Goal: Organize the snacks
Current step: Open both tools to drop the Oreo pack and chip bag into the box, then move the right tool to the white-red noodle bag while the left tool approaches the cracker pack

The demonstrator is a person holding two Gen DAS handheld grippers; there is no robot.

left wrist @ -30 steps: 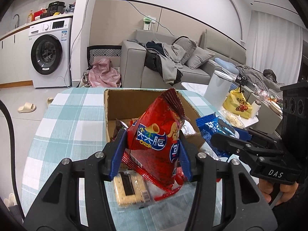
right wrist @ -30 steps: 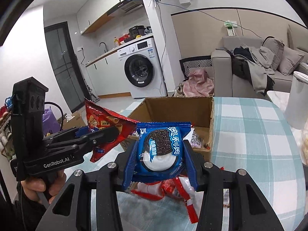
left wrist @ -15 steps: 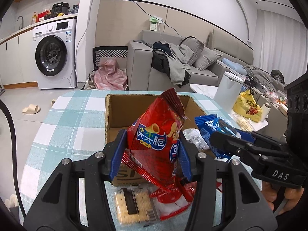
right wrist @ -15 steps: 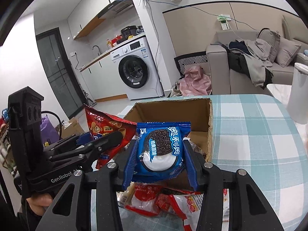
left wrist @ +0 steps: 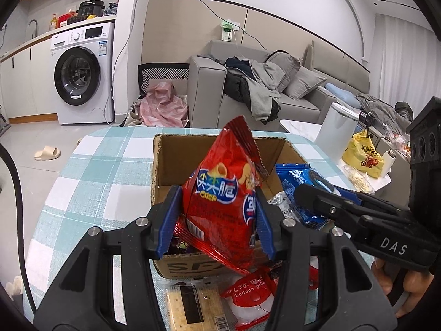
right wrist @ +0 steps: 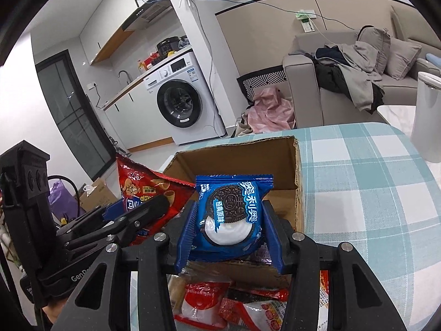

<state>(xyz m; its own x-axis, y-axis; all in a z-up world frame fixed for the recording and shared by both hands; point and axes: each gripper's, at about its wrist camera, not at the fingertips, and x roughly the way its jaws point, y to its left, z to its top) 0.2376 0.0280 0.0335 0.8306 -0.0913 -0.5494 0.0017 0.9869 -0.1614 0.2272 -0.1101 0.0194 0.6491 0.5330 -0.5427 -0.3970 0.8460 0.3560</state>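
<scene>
- Blue pads of the left gripper press on both sides of a red crisp bag, which stands upright between them with its crimped top pointing to 12 o'clock.
- Blue pads of the right gripper are likewise clamped on a blue Oreo pack, held upright, printed face toward the camera.
- In the left wrist view the right gripper and its pack sit at 3 o'clock of the crisp bag, over the box's right side.
- Both snacks hang above the near edge of an open cardboard box with some wrapped items inside it.
- At 6 o'clock of the box, on the teal checked tablecloth, lie a cracker packet and a red balloon-glue pack.
- Beyond the table at 12 o'clock stands a grey sofa piled with clothes; a washing machine is at 10 o'clock.
</scene>
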